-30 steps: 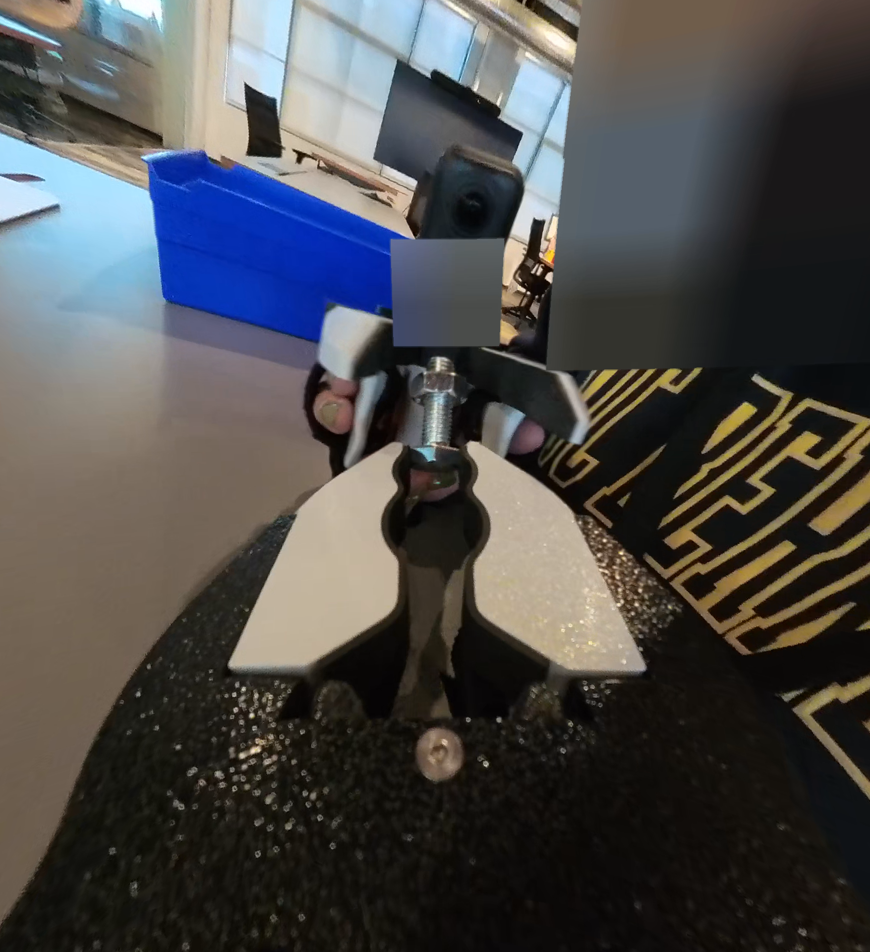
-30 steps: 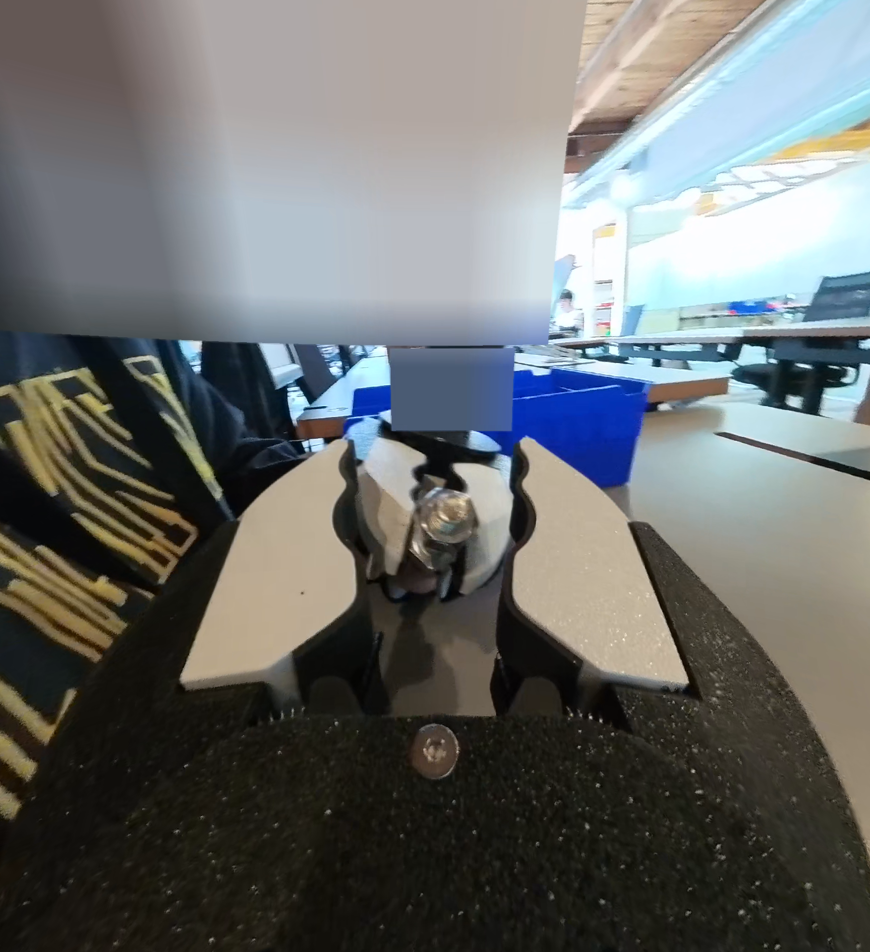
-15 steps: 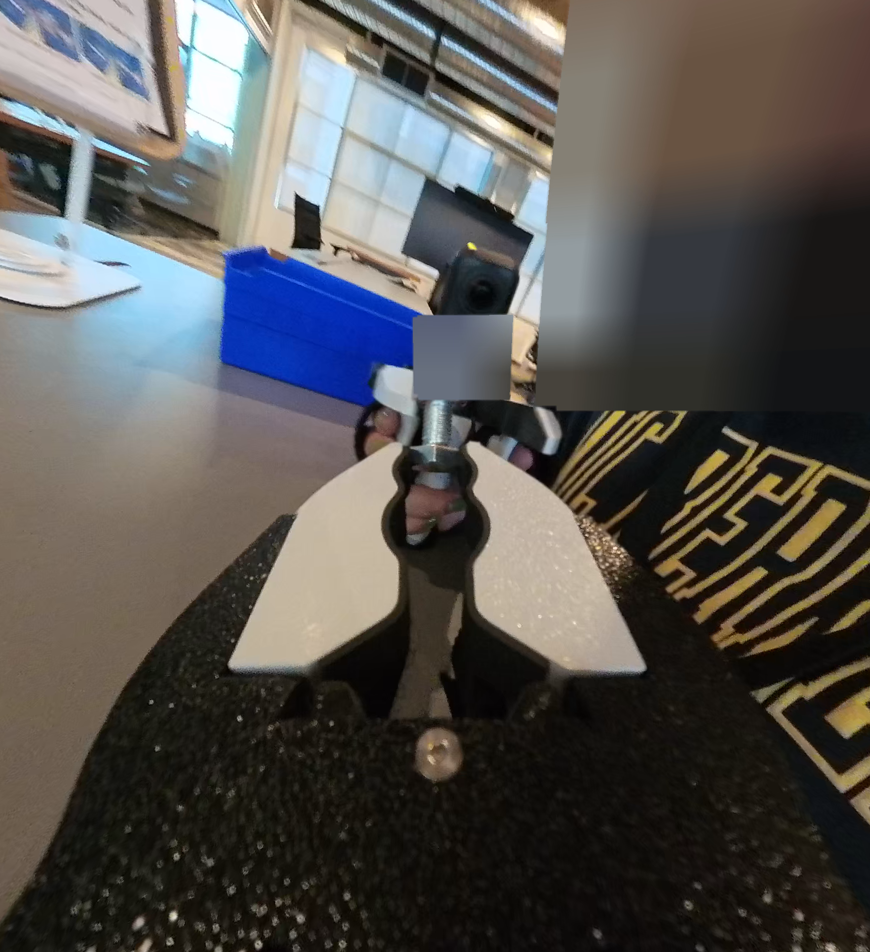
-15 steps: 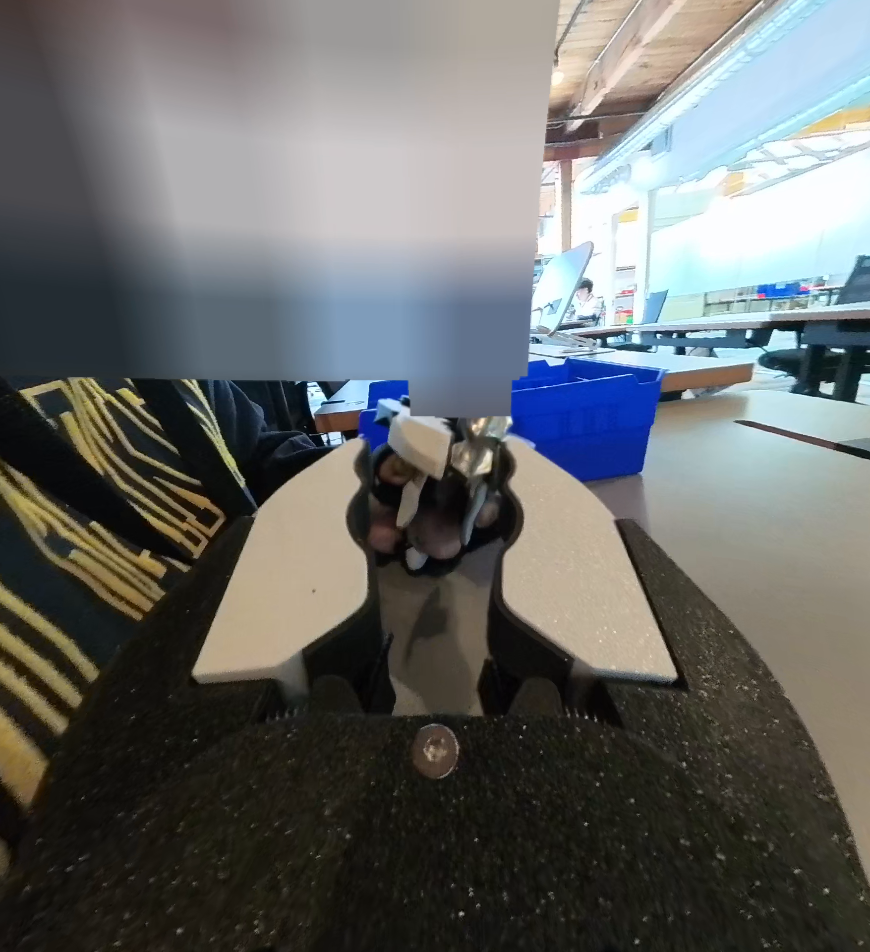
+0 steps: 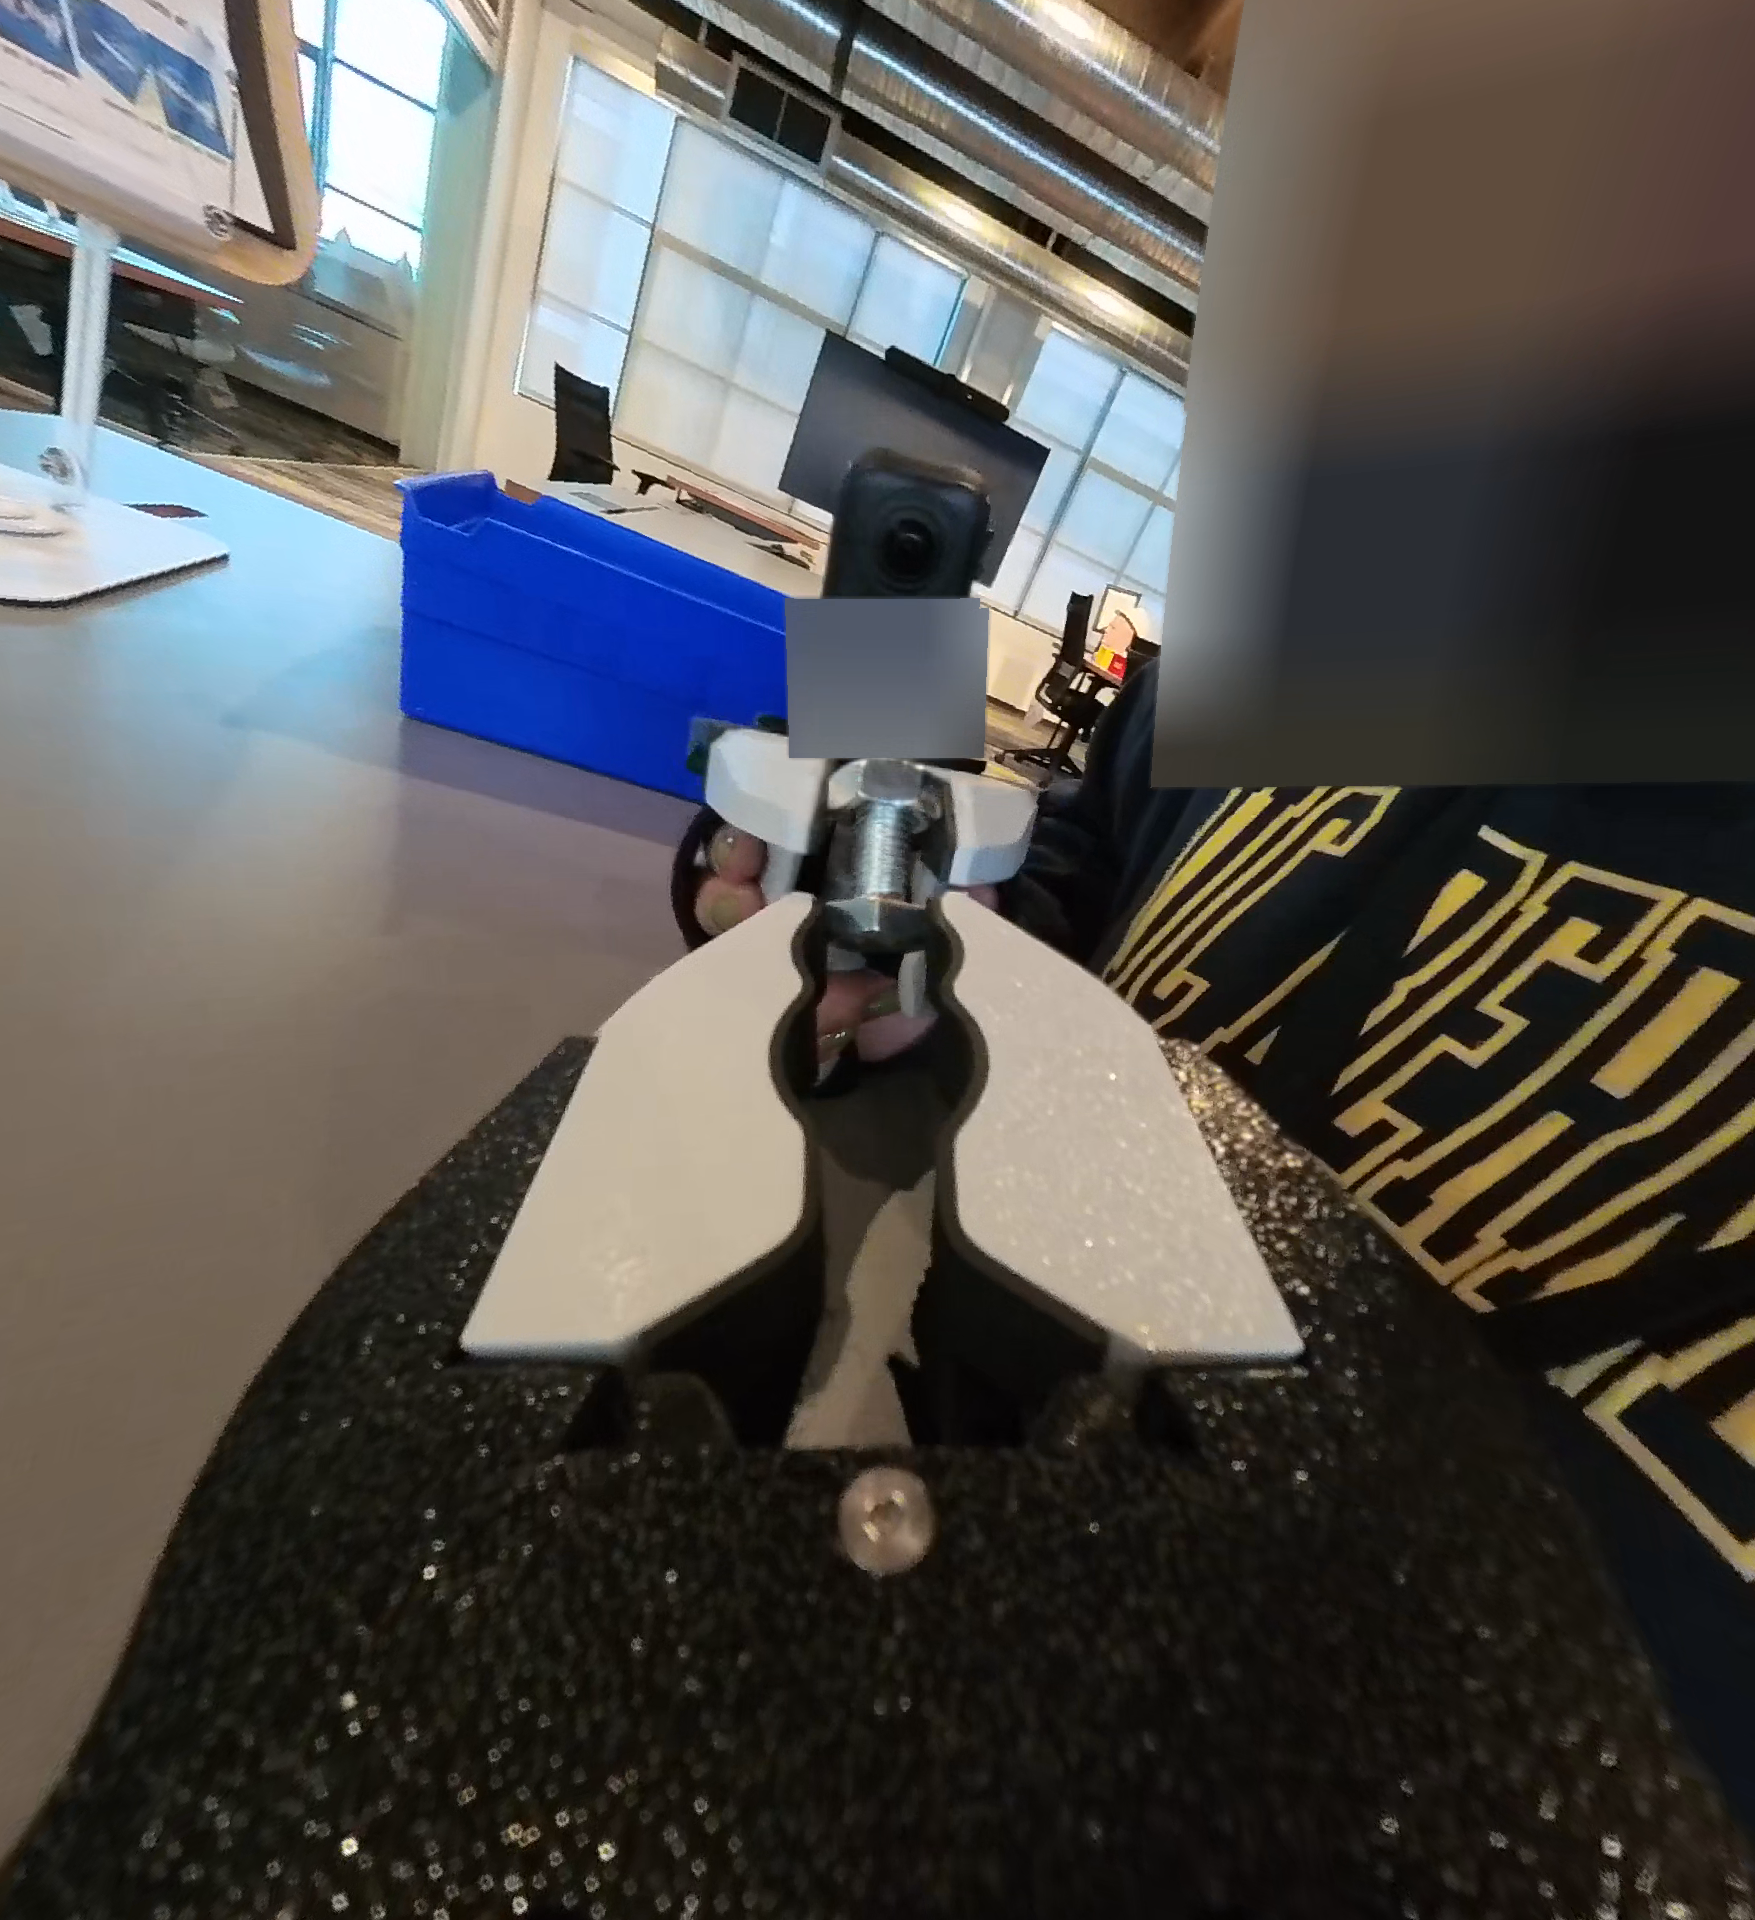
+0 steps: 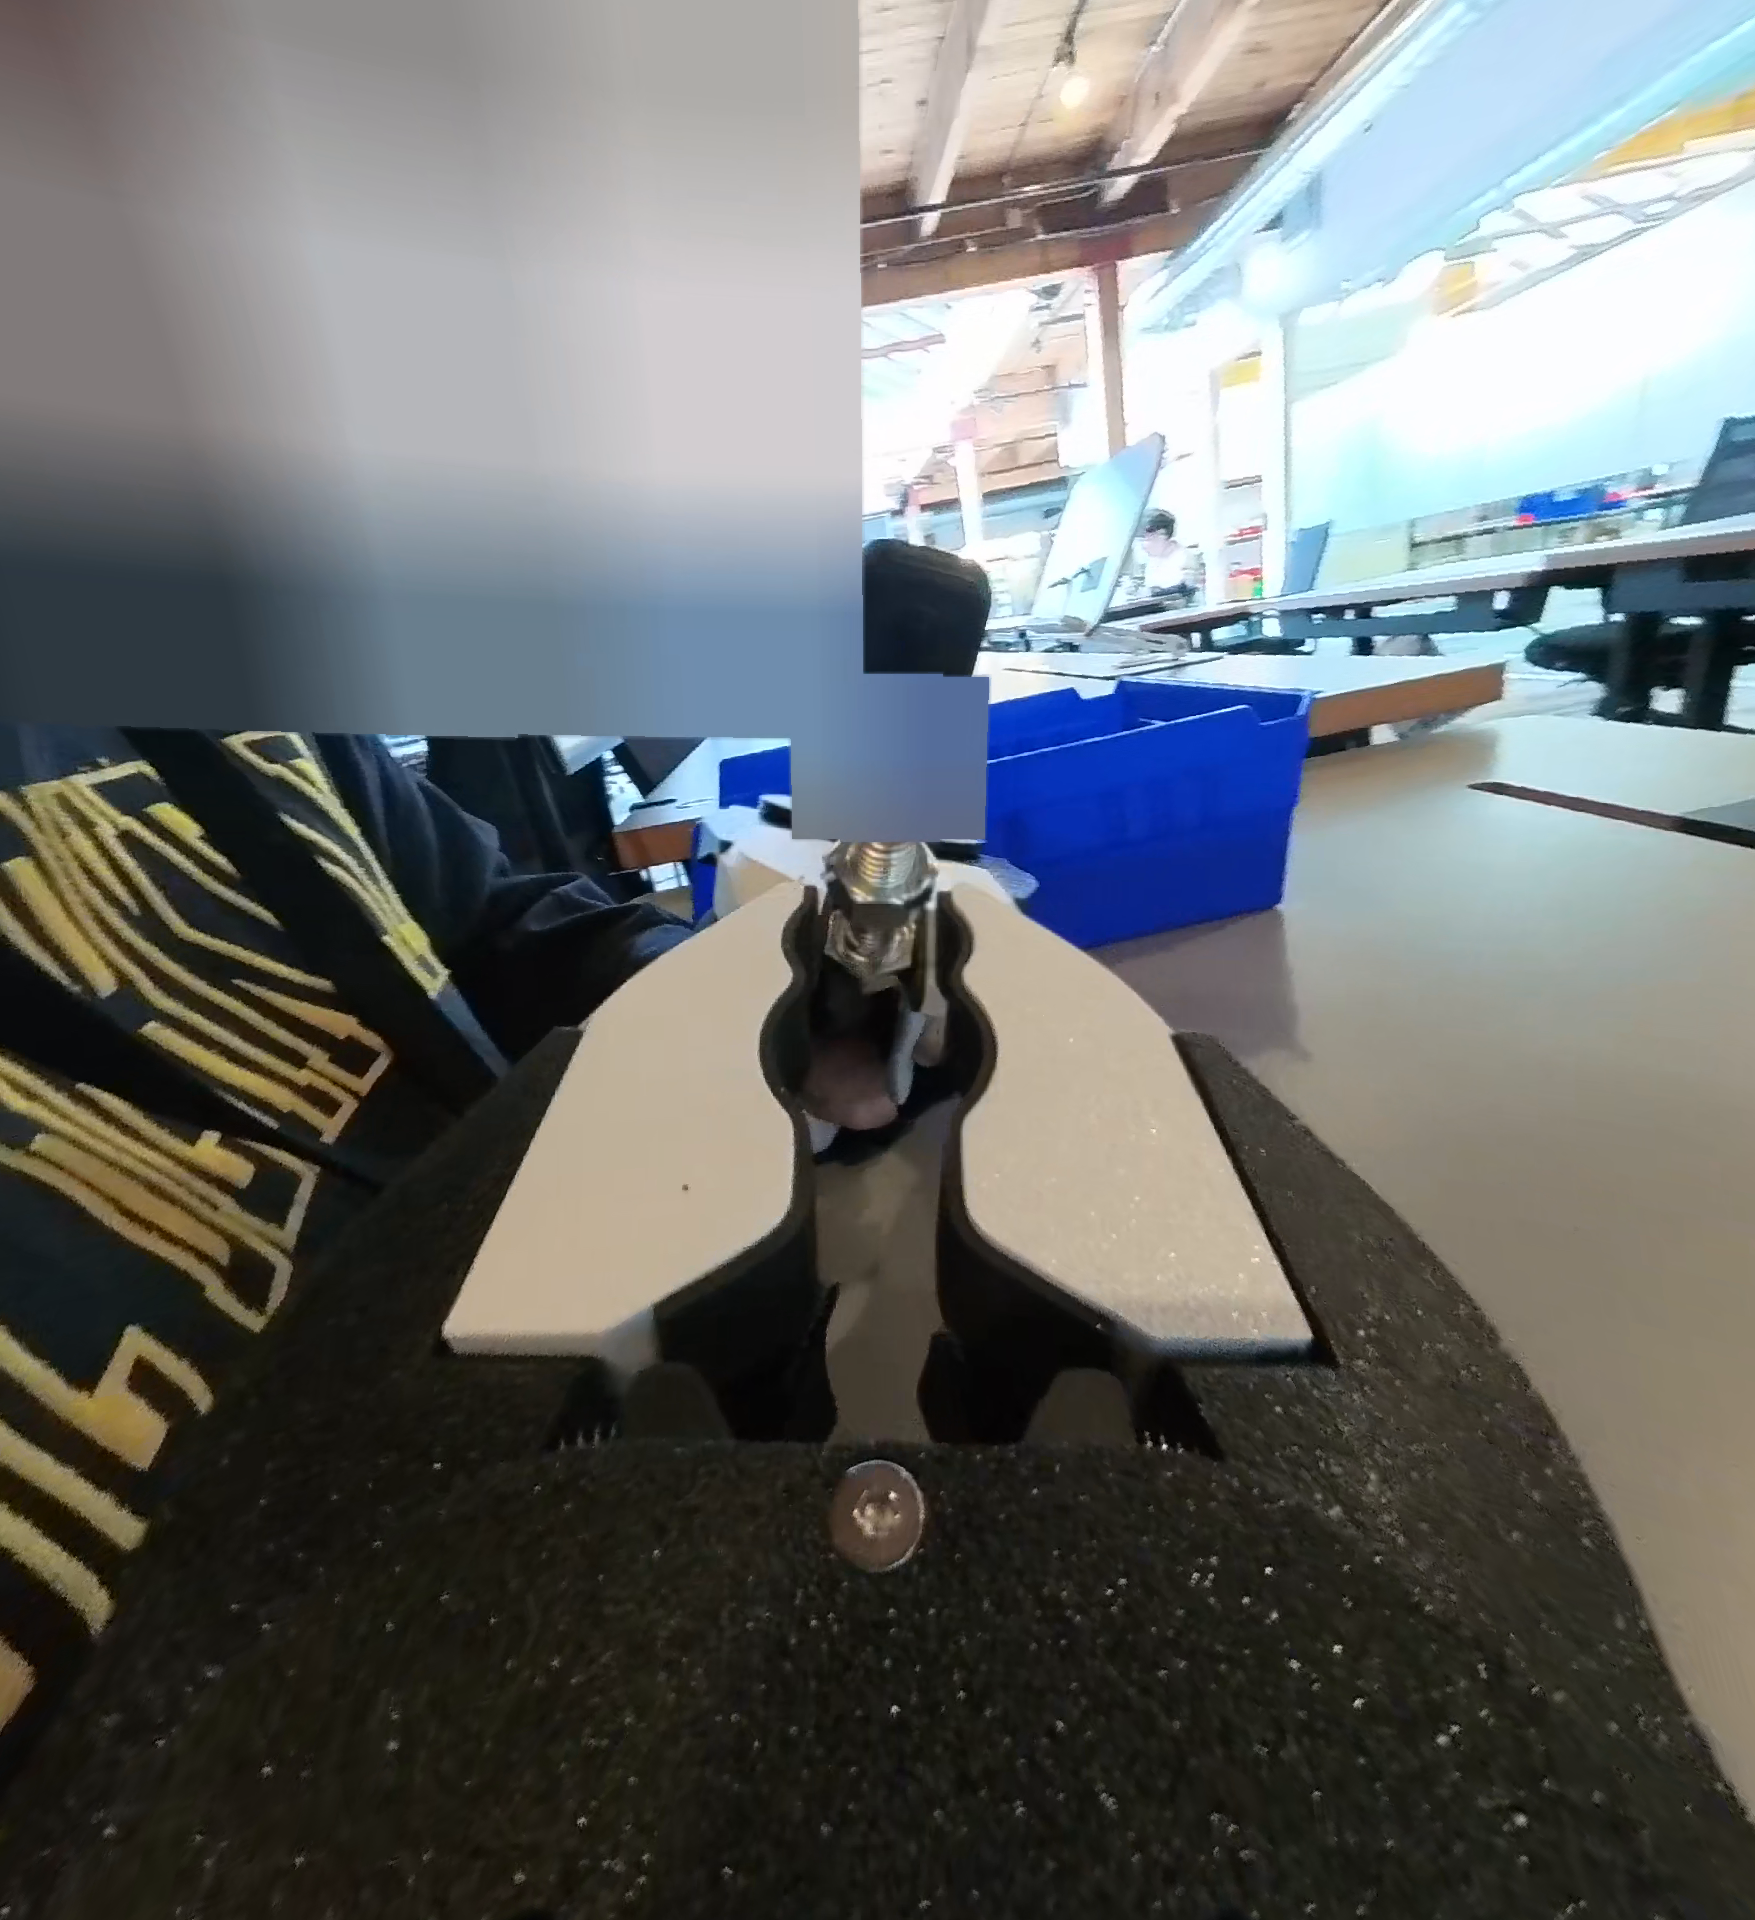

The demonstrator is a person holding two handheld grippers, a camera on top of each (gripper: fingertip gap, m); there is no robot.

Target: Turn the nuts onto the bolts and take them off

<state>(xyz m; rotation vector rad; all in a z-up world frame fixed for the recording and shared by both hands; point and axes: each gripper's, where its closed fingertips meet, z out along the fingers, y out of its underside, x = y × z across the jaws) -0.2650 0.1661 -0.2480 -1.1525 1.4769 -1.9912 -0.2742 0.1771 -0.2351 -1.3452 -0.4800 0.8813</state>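
A wide grey tabletop (image 5: 177, 935) is stretching away under both views, and a rectangular blue plastic bin (image 5: 582, 634) is sitting on it, serving here as the landmark. A person in a dark garment with a yellow line pattern (image 5: 1475, 1039) is sitting beside the tabletop, away from the bin, holding both tools just above the surface. The left claw (image 5: 878, 920), with white flat fingers on a black speckled body, is pointing toward the bin with its tips clenched on a silver hexagonal steel nut (image 5: 878, 920), in front of the bin and nearer the person. The right claw (image 6: 878, 914), built the same way, is facing it from the bin side in the left wrist view, and its white fingers (image 5: 759, 805) are closing around the hexagonal head end of a silver threaded steel bolt (image 5: 883, 842). In the right wrist view the right claw is grasping that bolt (image 6: 875, 951), with the bin (image 6: 1143, 821) behind and to one side of it. The bolt is standing roughly upright between the two claws, clear of the tabletop, its threaded shank running from the right claw into the nut. The person's fingertips (image 5: 727, 883) are showing behind the right claw's fingers.
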